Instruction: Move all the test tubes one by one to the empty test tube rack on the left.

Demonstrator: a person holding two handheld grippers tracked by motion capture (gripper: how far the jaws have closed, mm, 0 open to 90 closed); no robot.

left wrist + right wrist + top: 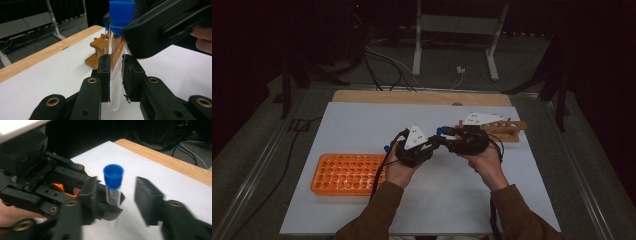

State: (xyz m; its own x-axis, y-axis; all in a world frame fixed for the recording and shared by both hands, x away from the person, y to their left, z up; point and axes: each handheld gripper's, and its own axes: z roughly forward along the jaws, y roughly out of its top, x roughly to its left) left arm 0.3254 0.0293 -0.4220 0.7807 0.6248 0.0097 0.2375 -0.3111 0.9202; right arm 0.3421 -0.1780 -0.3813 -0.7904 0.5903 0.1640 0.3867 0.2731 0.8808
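two racks lie on our white table (362, 120): an orange rack (347, 173) at the lower left of the high view, its many holes empty as far as we can tell, and a wooden rack (107, 50) at the right, holding tubes we cannot count. one clear test tube (115, 75) with a blue cap (113, 176) stands upright mid-frame. our left gripper (116, 75) pinches its glass body between both pads. our right gripper (116, 200) has jaws spread either side of the cap, not pressing it.
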